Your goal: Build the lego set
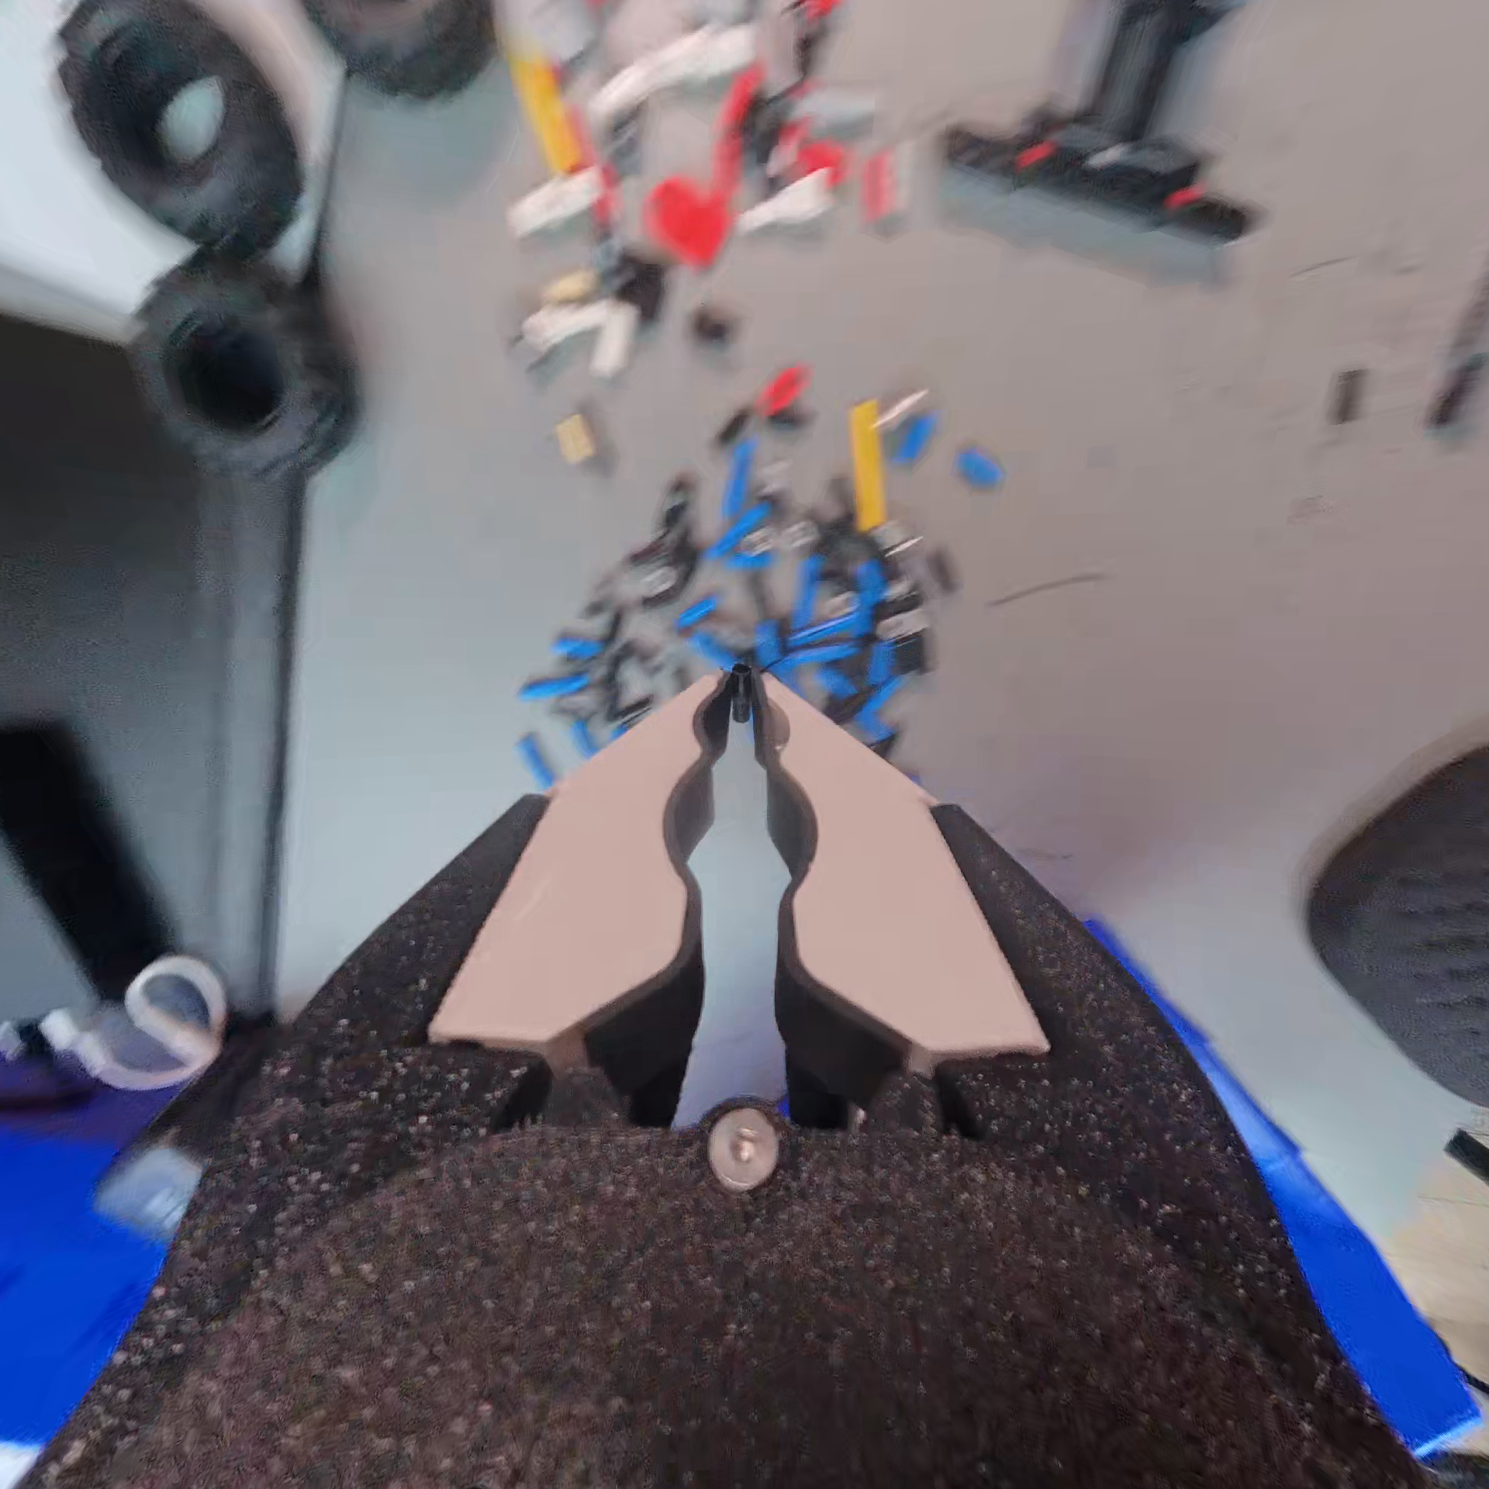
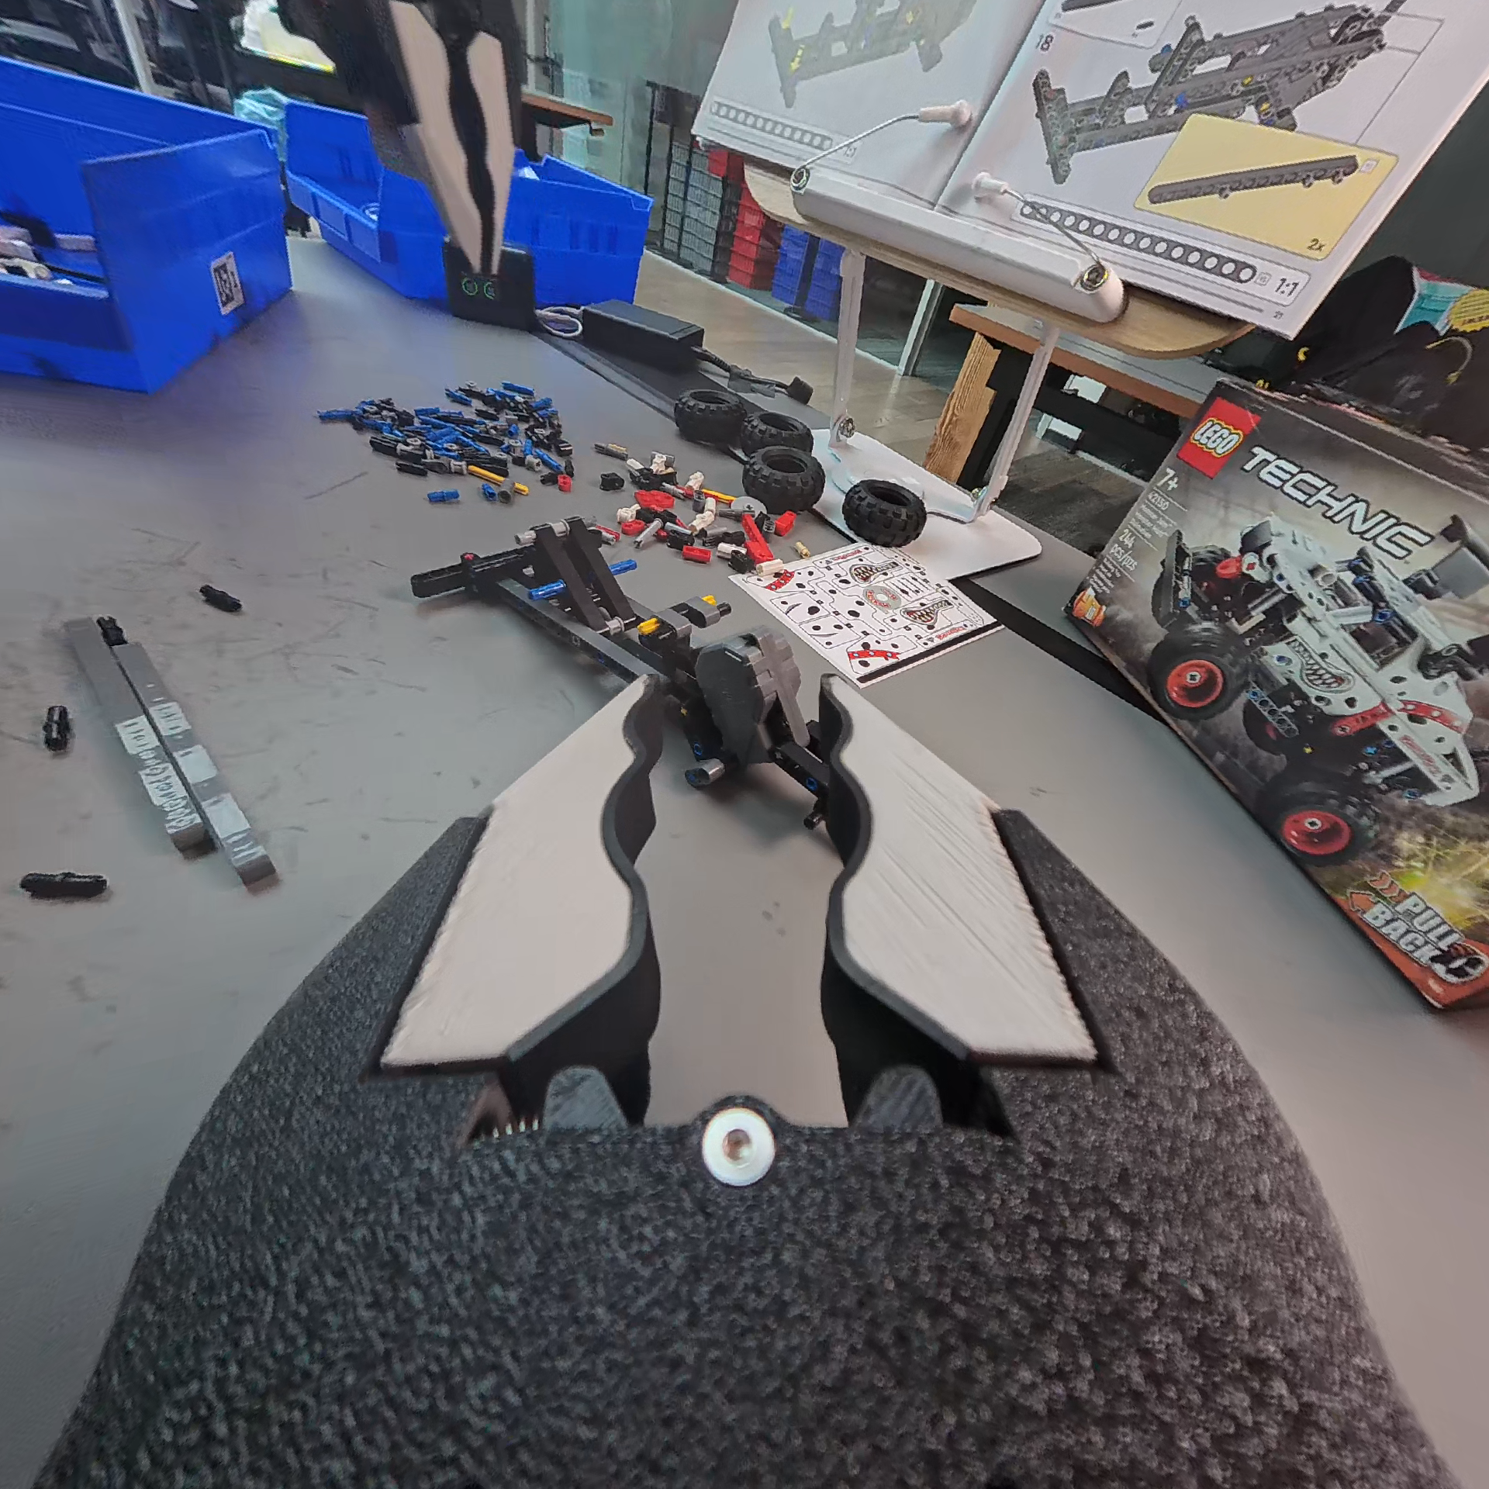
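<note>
Starting at the far left of the right wrist view, blue storage bins [image 2: 145, 242] are sitting at the back of the grey desk [image 2: 338, 773]. In front of them, two long grey beams [image 2: 173, 745] are lying side by side on the desk, with a few small black pins [image 2: 63, 884] scattered around them.

Above the bins, the left tongs [image 2: 482, 250] are hanging in the air, pointing downward. In the left wrist view, the left tongs [image 1: 740, 694] are pinching a small black pin [image 1: 738, 691] at their very tips, high over a blurred heap of blue and black pins [image 1: 757, 612].

Moving right, that same heap of blue and black pins [image 2: 459, 439] is lying on the desk, with a smaller scatter of red, white and grey pieces [image 2: 693, 520] beside it and four black tyres [image 2: 785, 475] just past those.

In the centre, the half-built dark chassis [image 2: 612, 612] is lying on the desk, running diagonally. The right tongs [image 2: 737, 701] are standing open on either side of its near end, where a grey gearbox block [image 2: 745, 697] is sitting; whether the fingers are touching it is not clear.

Right of the chassis, a sticker sheet [image 2: 866, 604] is lying flat. Behind it, a white stand [image 2: 959, 250] is holding the open instruction booklet [image 2: 1128, 121]. At the far right, the set's box [image 2: 1321, 669] is resting on the desk.
</note>
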Demonstrator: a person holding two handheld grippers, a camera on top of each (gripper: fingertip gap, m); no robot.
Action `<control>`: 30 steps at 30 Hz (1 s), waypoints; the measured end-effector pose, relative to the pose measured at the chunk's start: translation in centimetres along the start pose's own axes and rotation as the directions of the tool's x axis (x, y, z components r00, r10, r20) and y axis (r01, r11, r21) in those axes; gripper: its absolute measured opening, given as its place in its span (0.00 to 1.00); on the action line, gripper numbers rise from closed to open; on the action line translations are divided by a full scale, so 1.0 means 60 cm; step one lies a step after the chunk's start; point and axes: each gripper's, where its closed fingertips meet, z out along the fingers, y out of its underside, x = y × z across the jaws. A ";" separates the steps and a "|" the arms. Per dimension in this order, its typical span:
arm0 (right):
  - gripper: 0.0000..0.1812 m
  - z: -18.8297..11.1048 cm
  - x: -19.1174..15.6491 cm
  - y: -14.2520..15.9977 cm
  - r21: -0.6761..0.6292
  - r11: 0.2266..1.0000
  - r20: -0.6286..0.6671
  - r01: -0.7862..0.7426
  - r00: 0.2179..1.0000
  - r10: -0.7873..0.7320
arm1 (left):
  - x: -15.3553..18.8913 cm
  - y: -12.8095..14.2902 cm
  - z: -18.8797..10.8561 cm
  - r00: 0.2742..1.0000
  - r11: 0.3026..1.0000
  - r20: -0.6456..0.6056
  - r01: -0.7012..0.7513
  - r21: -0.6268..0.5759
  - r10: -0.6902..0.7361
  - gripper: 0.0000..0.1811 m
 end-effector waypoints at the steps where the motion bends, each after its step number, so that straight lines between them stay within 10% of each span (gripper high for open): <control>1: 0.21 0.000 -0.002 -0.002 0.004 1.000 0.004 0.001 1.000 -0.001 | 0.073 -0.030 0.005 0.997 0.997 -0.041 -0.057 0.053 0.060 0.03; 8: 0.21 -0.001 -0.027 -0.022 0.028 0.999 0.028 0.041 0.999 -0.042 | 0.418 -0.136 0.108 0.956 0.921 -0.146 -0.191 0.341 0.253 0.04; 20: 0.21 -0.003 -0.046 -0.028 0.018 0.994 0.013 0.106 0.994 -0.106 | 0.394 -0.106 0.159 0.995 0.942 -0.059 -0.062 0.330 0.086 0.08; 30: 0.21 0.003 -0.058 -0.020 0.002 0.993 0.041 0.115 0.993 -0.115 | 0.513 -0.147 0.172 0.959 0.875 -0.081 -0.210 0.437 0.271 0.08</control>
